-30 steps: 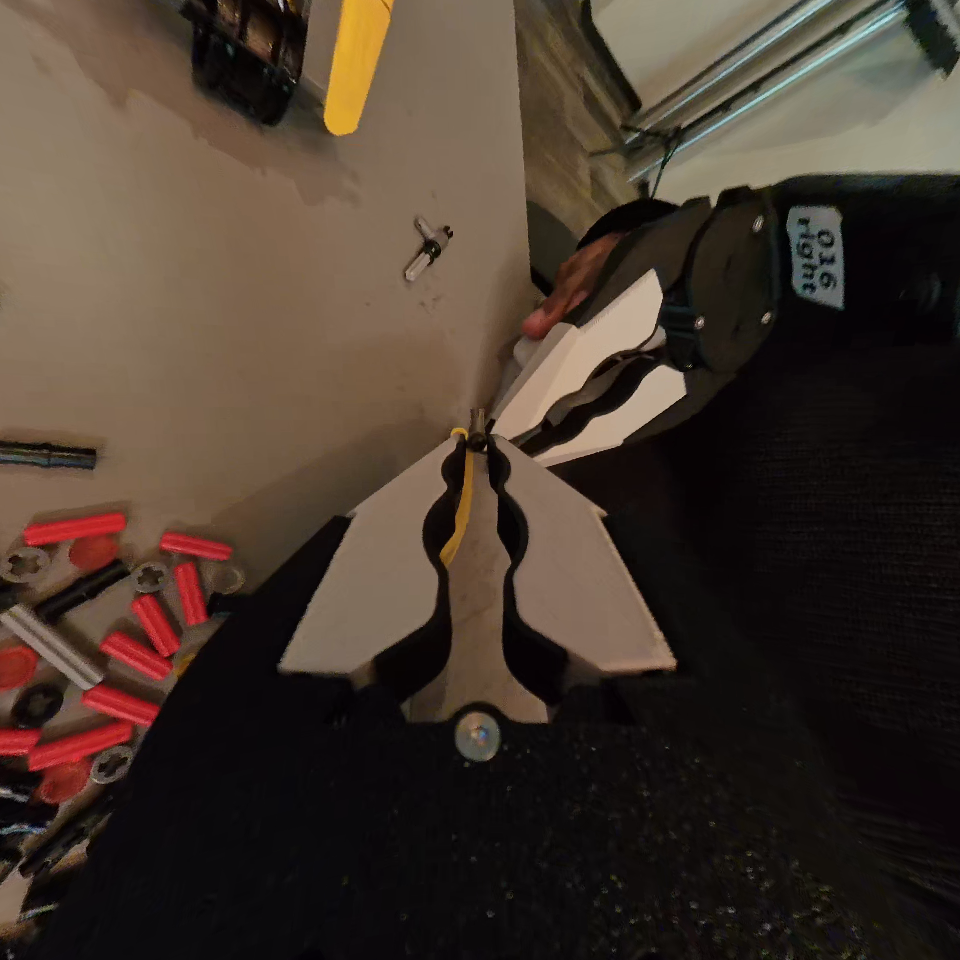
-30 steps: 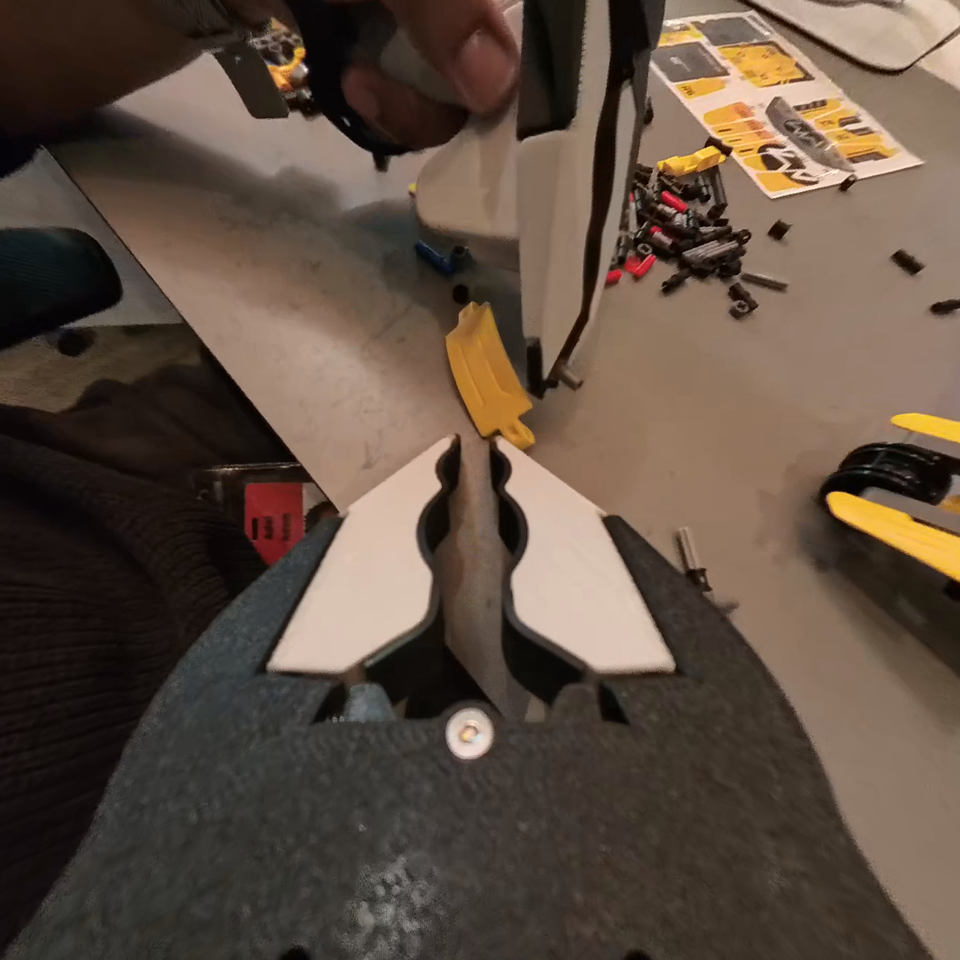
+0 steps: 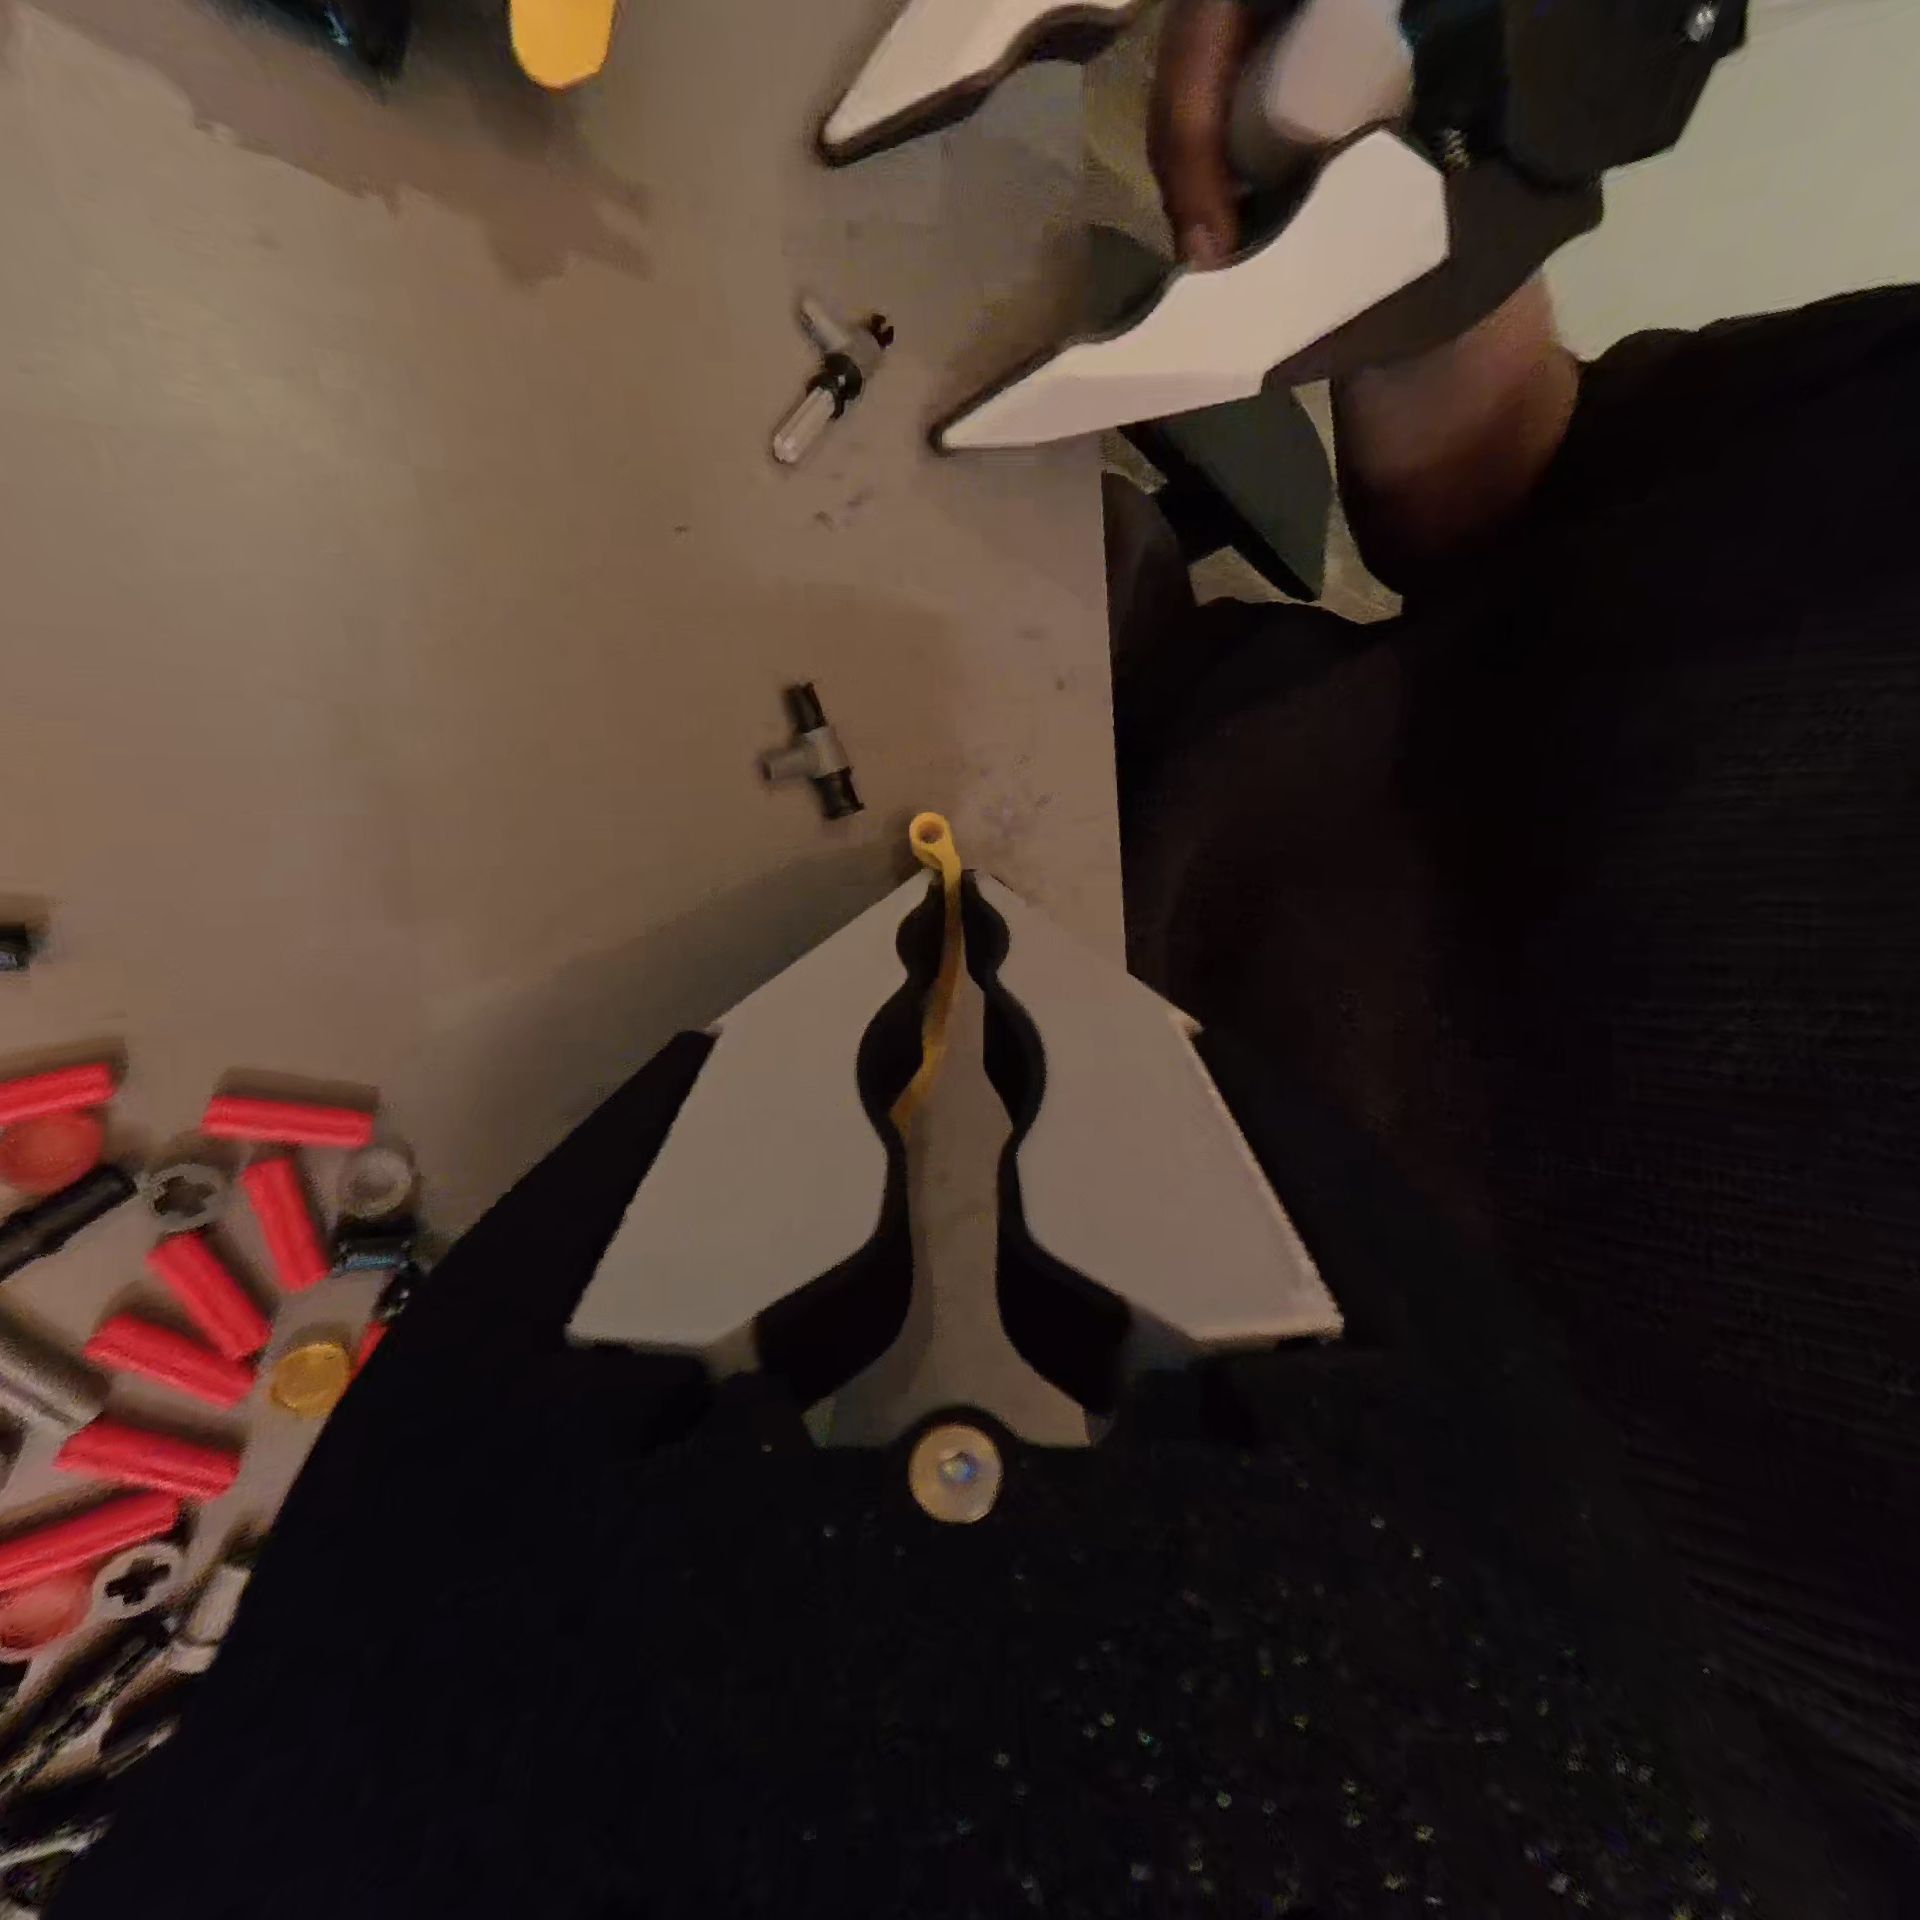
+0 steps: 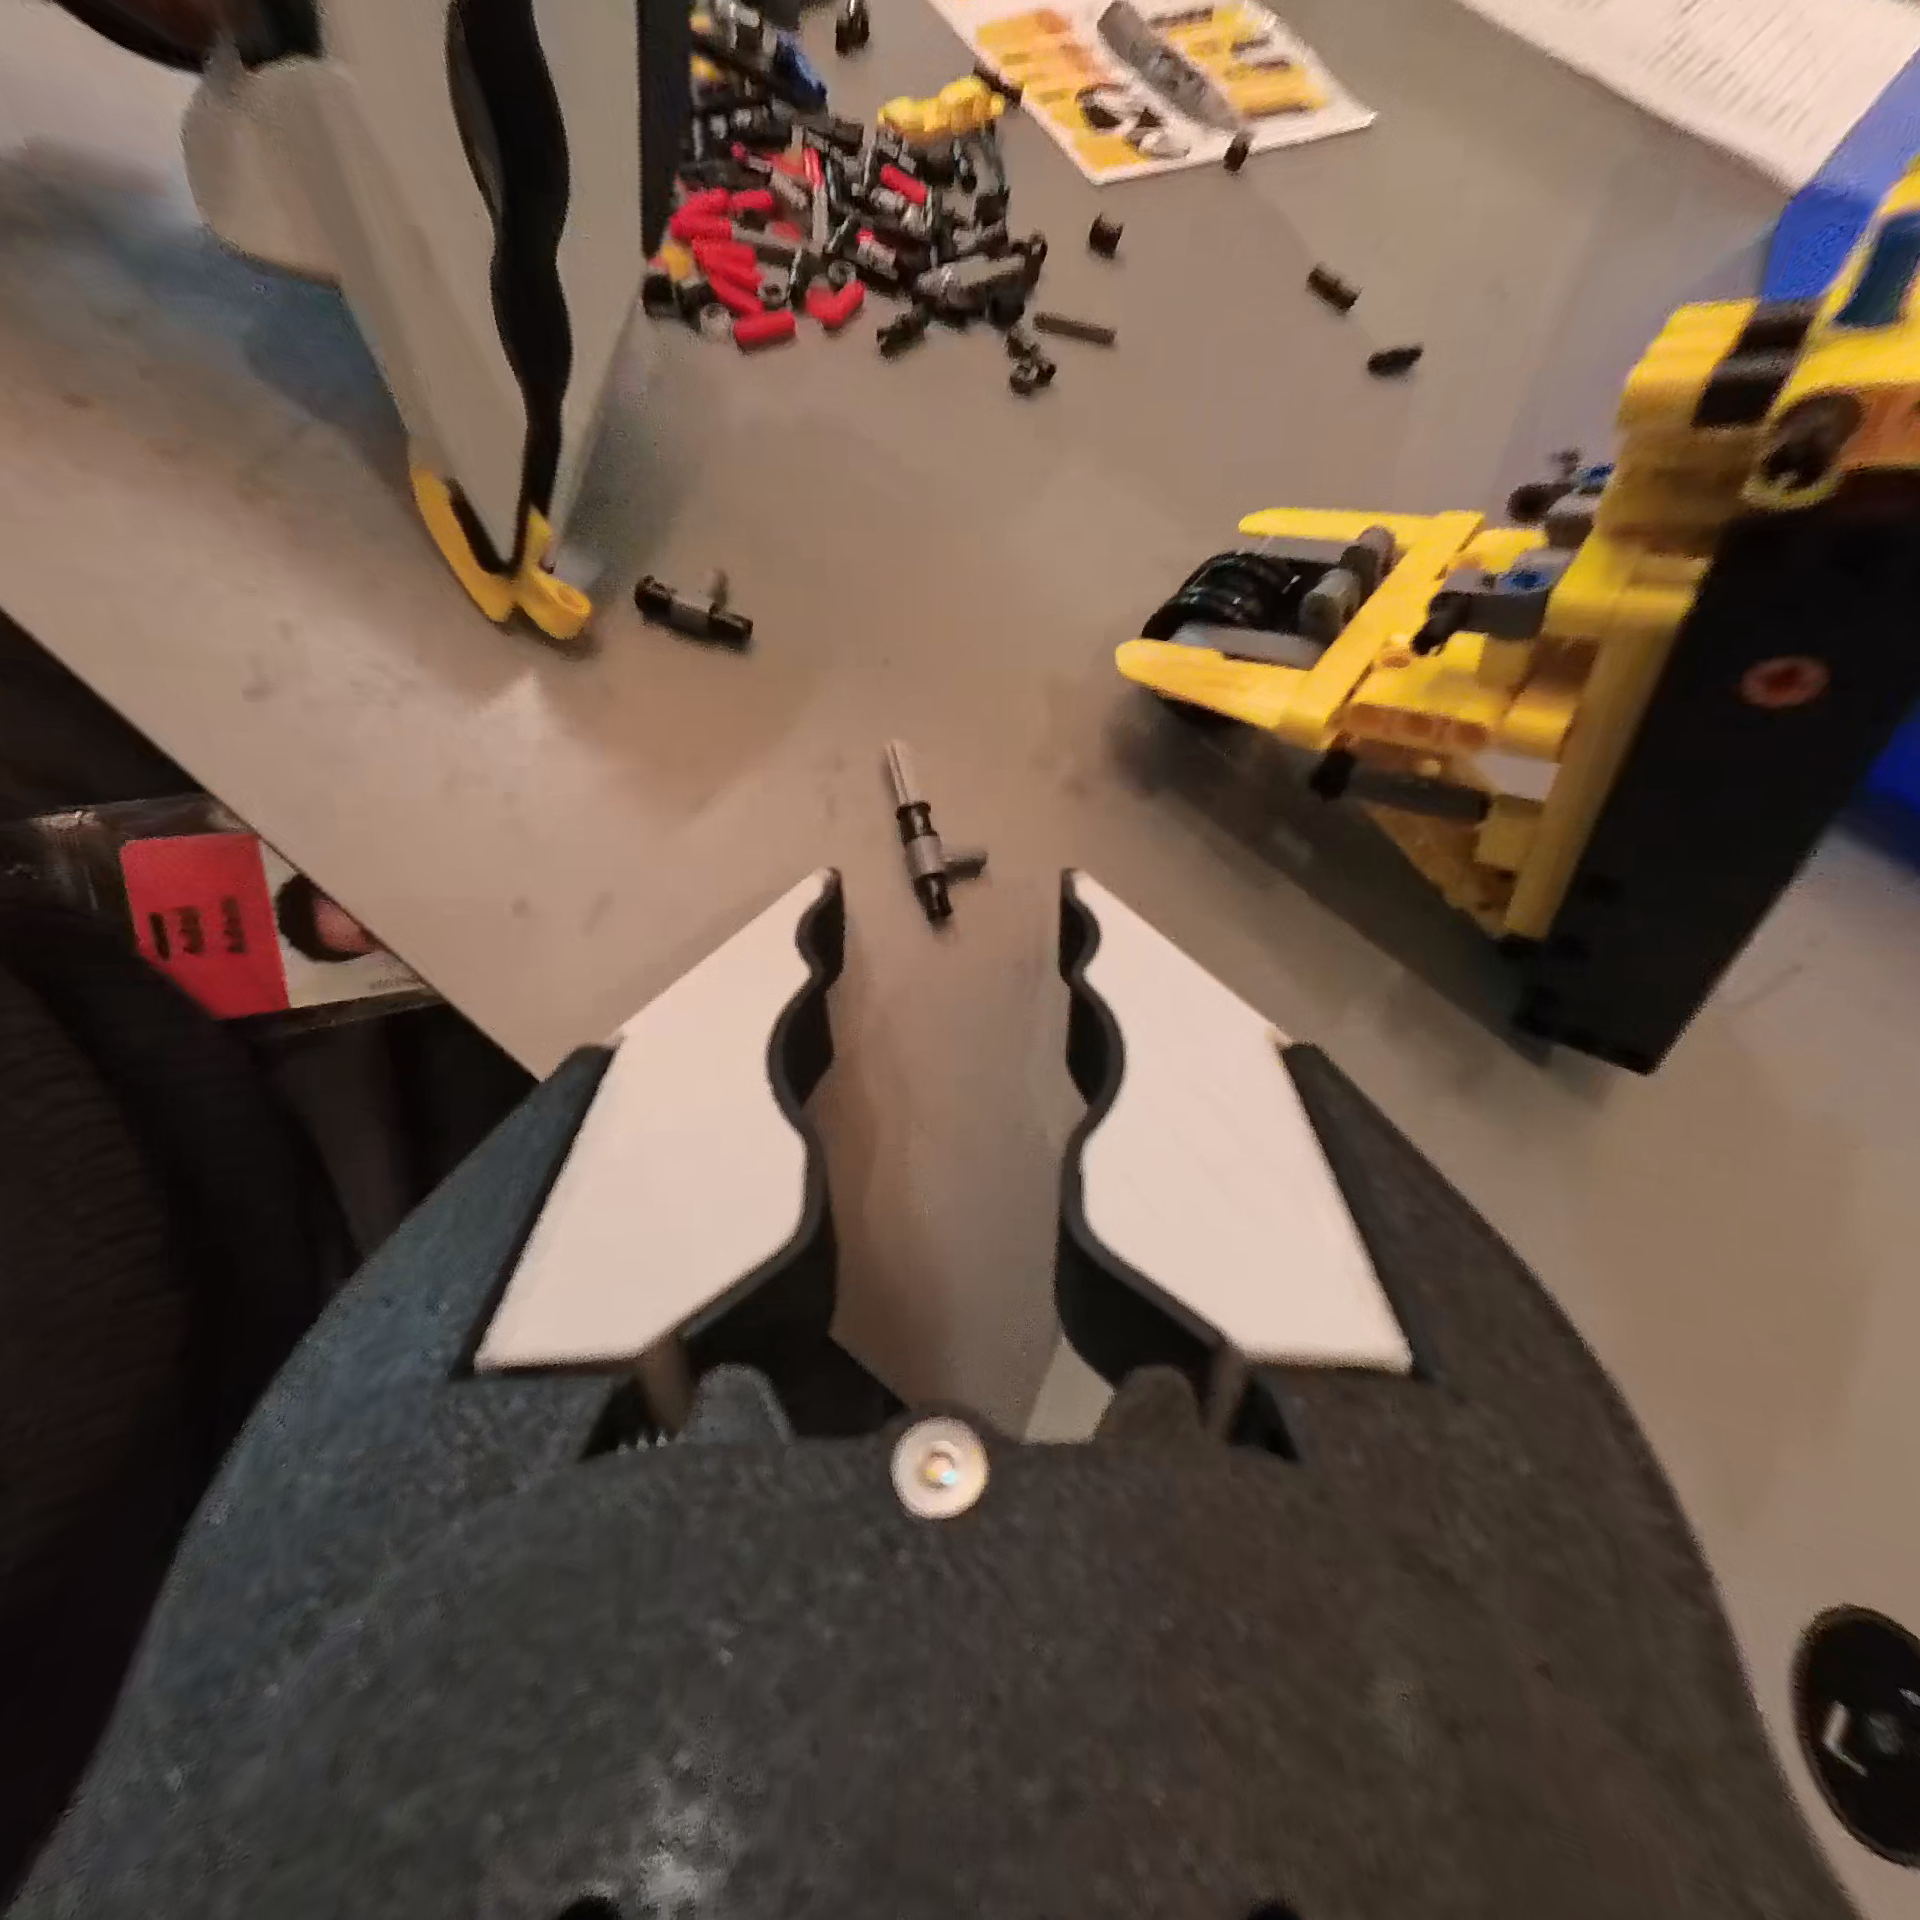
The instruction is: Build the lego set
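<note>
One small grey-and-black pin piece (image 4: pixel 928 836) lies on the table (image 4: pixel 935 582) at centre frame, just beyond my right gripper (image 4: pixel 948 883) — jaws spread, empty, its long axis pointing away between them. My left gripper (image 3: pixel 943 881), upper left, pinches a curved yellow piece (image 3: pixel 932 966).

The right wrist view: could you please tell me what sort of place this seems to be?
Probably a hobby or lab workbench for building a brick kit: a grey table bears a pile of red and black pins, a part-built yellow brick vehicle and an instruction sheet.
</note>
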Motion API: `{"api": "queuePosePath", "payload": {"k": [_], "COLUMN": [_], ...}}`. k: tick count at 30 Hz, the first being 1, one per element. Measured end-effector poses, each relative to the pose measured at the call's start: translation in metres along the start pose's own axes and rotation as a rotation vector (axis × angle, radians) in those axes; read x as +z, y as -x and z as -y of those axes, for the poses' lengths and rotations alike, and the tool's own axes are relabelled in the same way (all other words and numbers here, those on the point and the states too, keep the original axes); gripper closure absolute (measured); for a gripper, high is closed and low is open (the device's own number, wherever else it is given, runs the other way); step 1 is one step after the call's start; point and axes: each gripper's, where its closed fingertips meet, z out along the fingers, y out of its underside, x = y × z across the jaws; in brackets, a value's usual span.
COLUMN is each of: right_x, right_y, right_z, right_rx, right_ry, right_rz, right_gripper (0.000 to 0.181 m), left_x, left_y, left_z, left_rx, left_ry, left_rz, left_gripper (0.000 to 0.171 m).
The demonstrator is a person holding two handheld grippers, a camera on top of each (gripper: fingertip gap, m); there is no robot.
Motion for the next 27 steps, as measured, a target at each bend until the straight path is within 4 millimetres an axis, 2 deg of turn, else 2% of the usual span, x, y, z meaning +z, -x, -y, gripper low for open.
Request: {"api": "queuePosePath", "payload": {"k": [2,5,7,10,12,14,19,23,27], "right_x": [0.006,0.011,0.012,0.013,0.015,0.014,-0.006,0.001,-0.004], "right_y": [0.003,0.007,0.009,0.003,0.0,-0.004,-0.01,-0.005,-0.002], "right_z": [-0.002,0.0,0.0,0.0,0.003,0.015,0.076,0.091,0.111], "right_rx": [0.018,0.03,0.051,0.066,0.072,0.051,-0.072,-0.167,-0.14], "right_ry": [0.019,0.038,0.054,0.051,0.034,-0.041,-0.319,-0.308,-0.357], "right_rz": [0.053,0.126,0.173,0.152,0.124,0.059,-0.204,-0.32,-0.338], "right_gripper": [0.14,0.143,0.149,0.167,0.167,0.167,0.167,0.167,0.167], "left_x": [0.0,-0.007,-0.018,-0.038,-0.049,-0.058,-0.069,-0.078,-0.088], "left_y": [0.003,-0.008,-0.011,-0.016,-0.017,-0.015,-0.01,-0.017,-0.021], "left_z": [0.004,0.015,0.027,0.046,0.056,0.064,0.078,0.085,0.088], "left_rx": [-0.001,-0.031,-0.052,-0.088,-0.115,-0.145,-0.188,-0.193,-0.203], "left_ry": [-0.02,-0.103,-0.192,-0.345,-0.435,-0.517,-0.668,-0.759,-0.835], "left_rz": [0.027,-0.07,-0.12,-0.214,-0.271,-0.32,-0.369,-0.425,-0.479], "left_gripper": [0.169,0.169,0.169,0.17,0.17,0.17,0.17,0.17,0.17]}}
